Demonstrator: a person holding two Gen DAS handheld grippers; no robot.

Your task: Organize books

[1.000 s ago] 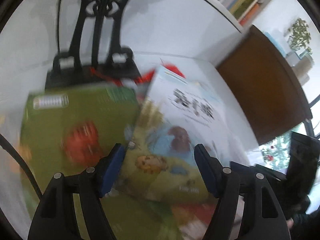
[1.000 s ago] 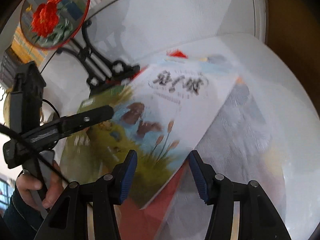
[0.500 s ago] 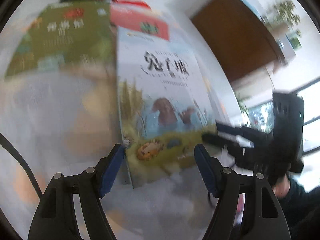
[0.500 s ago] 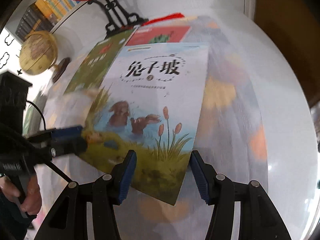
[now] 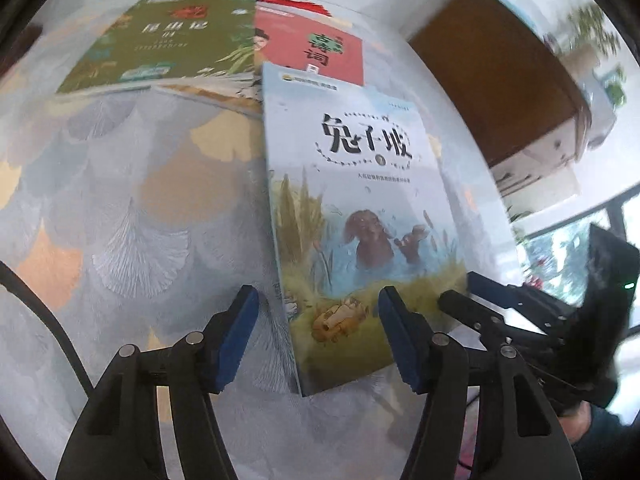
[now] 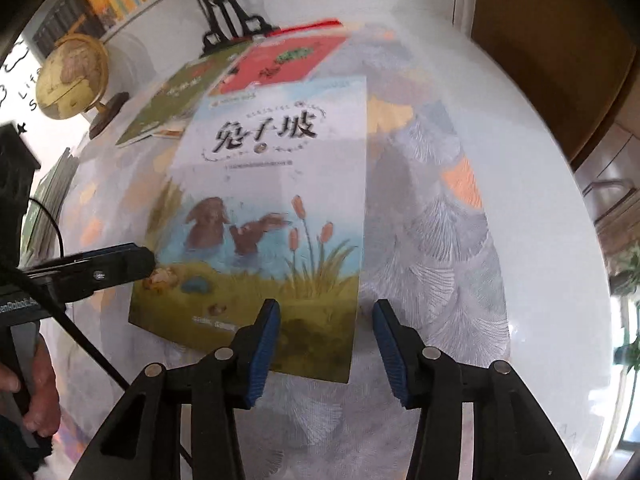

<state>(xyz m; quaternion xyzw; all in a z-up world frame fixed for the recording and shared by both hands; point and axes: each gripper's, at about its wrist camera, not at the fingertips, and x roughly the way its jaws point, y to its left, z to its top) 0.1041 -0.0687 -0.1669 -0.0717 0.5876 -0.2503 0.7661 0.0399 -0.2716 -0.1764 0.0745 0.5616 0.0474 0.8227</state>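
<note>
The rabbit book is seen lying flat on the leaf-patterned cloth of the counter, its title end pointing toward the far books. The left gripper is held over the book's near left corner: its jaws stand apart and have just been closing, with the book's left edge lying between them in view and the right blue pad over the cover; no pressing on the book can be made out. In the right wrist view the right gripper is held over the book's near right corner, jaws apart and likewise just closing, the left pad above the cover and the right pad over bare cloth beyond the book's right edge. Past the rabbit book's top edge, a red book is partly overlapped by it, and a green book lies to the left of the red one. A globe stands beyond the green book.
</note>
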